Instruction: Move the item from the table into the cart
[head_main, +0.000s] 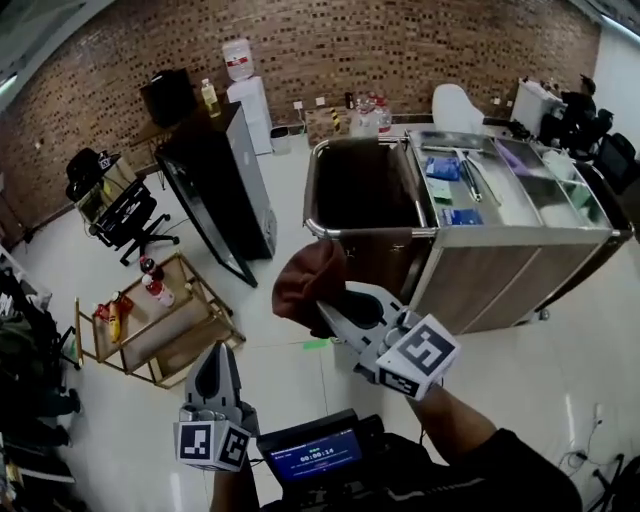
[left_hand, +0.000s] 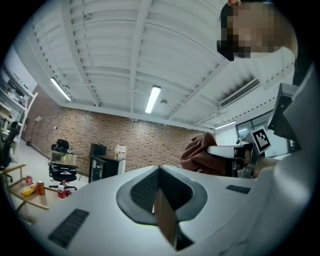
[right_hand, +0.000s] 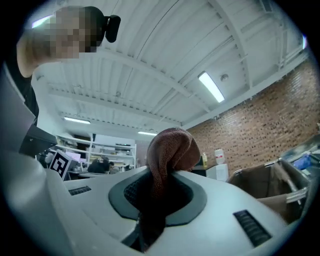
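Observation:
A reddish-brown cloth (head_main: 305, 280) hangs bunched from my right gripper (head_main: 335, 300), whose jaws are shut on it in mid-air. It is just in front of the steel cart (head_main: 370, 232), near the cart's dark bag compartment (head_main: 360, 185). In the right gripper view the cloth (right_hand: 172, 147) rises out of the shut jaws of the right gripper (right_hand: 157, 185), with the cart (right_hand: 265, 185) at the right. My left gripper (head_main: 215, 362) is lower left, shut and holding nothing. The left gripper view shows its own tips (left_hand: 159, 170) pressed together and the cloth (left_hand: 197, 152) beyond them.
The cart's top trays (head_main: 500, 175) hold blue items and tools. A black cabinet (head_main: 215, 180), an office chair (head_main: 125, 215) and a low wooden trolley (head_main: 150, 310) with bottles stand to the left. A water dispenser (head_main: 245, 85) is by the brick wall. A small screen (head_main: 315, 455) sits at my chest.

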